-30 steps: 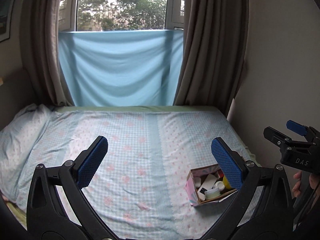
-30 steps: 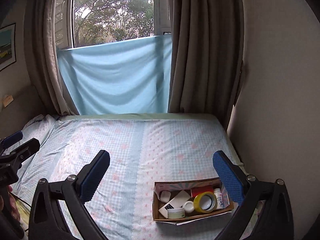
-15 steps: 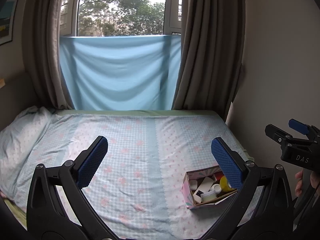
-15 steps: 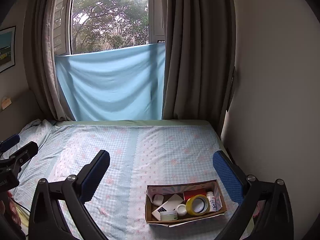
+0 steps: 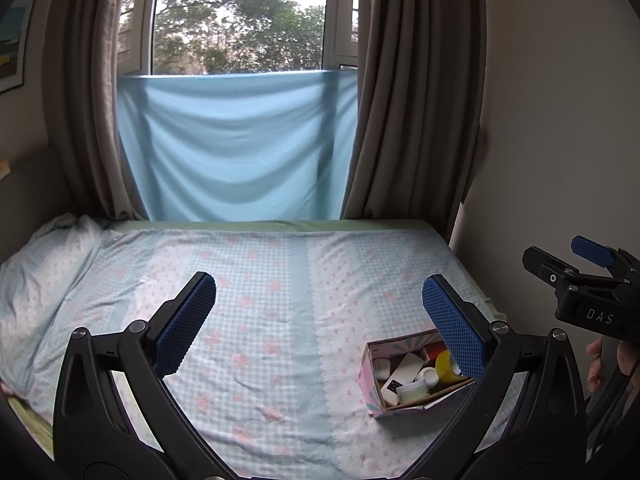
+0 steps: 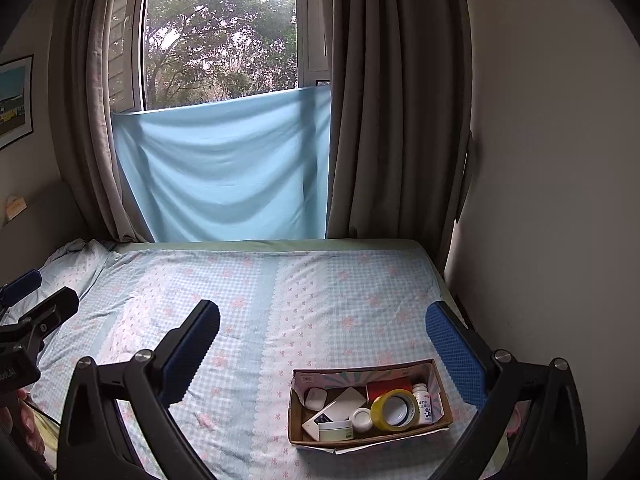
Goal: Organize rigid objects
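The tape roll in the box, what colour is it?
Yellow; the tape roll shows best in the right wrist view.

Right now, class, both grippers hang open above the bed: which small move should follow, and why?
Probably lower the right gripper toward the cardboard box. It is open, holds nothing, and stands nearer the box than the left gripper; every item, like the yellow tape roll, sits inside.

Your left wrist view: above bed (image 5: 256,320), facing window (image 5: 240,16) | your right wrist view: alongside, same facing, nearer cardboard box (image 6: 370,438) | shared: bed, window, box.
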`<state>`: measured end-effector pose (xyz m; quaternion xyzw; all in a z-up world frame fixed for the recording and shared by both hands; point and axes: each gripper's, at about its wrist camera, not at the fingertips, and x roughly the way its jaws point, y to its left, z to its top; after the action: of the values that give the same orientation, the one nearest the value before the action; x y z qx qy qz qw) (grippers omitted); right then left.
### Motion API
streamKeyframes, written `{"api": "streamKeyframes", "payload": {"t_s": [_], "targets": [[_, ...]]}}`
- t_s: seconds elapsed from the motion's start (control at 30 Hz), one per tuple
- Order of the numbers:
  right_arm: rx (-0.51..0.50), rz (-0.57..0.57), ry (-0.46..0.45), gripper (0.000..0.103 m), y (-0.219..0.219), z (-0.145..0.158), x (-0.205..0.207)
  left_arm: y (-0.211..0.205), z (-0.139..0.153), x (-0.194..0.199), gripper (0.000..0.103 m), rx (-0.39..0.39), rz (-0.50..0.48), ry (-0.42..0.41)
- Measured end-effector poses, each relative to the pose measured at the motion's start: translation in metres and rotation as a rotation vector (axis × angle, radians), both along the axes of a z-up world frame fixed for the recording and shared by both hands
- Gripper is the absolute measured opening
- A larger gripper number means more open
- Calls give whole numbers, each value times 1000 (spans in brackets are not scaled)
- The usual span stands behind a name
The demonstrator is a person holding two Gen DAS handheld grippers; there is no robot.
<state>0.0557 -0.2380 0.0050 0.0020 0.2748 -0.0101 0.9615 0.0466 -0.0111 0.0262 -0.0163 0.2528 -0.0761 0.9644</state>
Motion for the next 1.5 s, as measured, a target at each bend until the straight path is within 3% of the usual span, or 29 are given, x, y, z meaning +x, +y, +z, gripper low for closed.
{"api": "streamKeyframes", "payload": {"t_s": [0.8, 1.13, 1.5], "targets": [[-1, -8, -9, 103, -11, 2, -2, -17, 3, 0, 103, 2, 16, 8], [3, -2, -9, 103, -12, 2, 0, -29, 3, -3, 103, 76, 54, -33], [7, -10, 0, 103, -10, 3, 4, -20, -5, 4, 103, 0, 54, -16]]}}
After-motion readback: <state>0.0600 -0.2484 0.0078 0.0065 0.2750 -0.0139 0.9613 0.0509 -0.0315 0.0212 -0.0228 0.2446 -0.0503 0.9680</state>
